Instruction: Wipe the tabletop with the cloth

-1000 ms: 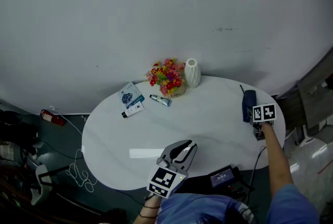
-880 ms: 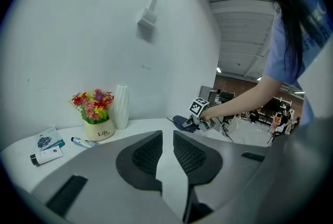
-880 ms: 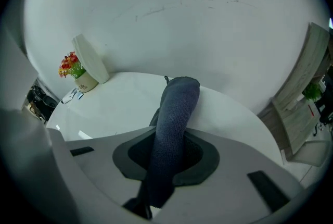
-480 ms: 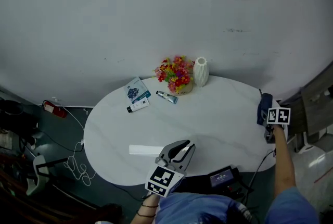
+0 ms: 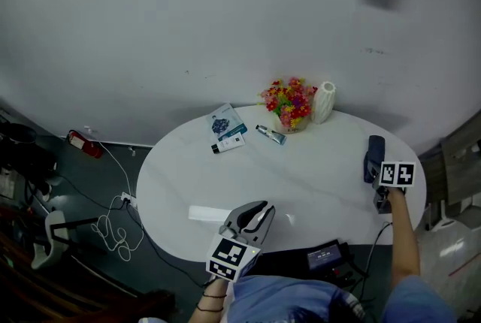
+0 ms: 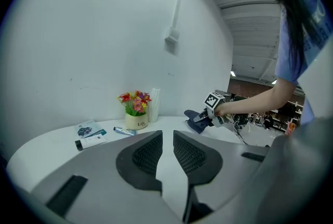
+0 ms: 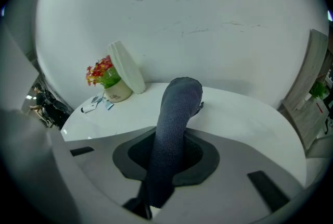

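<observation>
At the table's (image 5: 301, 179) right edge, right tool (image 7: 169, 158) pinches cloth (image 7: 179, 103): press flat, sweep leftward; left tool (image 6: 167, 152) slightly spread, empty.

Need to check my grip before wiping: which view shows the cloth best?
The right gripper view: the cloth fills its middle, clamped in the right gripper and arching onto the tabletop. The head view shows only a small dark strip near the table's right edge; the left gripper view shows it small and far off.

On the table (image 5: 316, 179) — flowers (image 5: 288, 102) left of the vase (image 5: 322, 103), booklet (image 5: 225, 124) farther left (tube (image 5: 270, 135) between).
</observation>
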Demonstrator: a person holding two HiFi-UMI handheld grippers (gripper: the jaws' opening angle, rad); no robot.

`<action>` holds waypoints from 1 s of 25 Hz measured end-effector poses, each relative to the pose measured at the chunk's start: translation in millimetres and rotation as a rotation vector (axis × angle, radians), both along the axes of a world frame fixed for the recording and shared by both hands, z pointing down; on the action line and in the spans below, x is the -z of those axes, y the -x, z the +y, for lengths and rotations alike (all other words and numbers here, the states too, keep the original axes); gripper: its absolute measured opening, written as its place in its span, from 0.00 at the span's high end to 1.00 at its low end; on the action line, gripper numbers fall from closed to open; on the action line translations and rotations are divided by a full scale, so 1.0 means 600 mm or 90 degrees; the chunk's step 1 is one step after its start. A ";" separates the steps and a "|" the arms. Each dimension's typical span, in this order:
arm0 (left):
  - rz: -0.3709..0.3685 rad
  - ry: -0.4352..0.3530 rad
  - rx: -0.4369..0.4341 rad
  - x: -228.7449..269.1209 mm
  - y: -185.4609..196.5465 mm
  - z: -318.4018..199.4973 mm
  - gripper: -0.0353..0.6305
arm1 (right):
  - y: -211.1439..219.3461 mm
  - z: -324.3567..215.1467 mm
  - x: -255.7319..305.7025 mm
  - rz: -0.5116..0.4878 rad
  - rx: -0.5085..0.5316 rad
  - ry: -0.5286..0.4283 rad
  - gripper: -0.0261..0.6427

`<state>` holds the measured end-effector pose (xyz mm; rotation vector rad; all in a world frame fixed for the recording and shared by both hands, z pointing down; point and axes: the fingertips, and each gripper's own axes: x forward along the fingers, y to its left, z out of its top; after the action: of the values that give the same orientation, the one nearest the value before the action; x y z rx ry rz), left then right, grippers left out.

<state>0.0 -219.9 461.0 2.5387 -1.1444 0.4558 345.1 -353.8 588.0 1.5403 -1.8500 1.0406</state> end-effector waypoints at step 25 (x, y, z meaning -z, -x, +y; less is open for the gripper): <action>-0.026 0.017 0.253 -0.040 0.560 0.200 0.85 | 0.997 0.166 0.049 -0.192 0.409 -0.023 0.86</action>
<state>-336.3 -99.8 485.1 2.2074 -1.5970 0.4165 -252.9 -254.3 558.3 0.7237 -2.3483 0.9544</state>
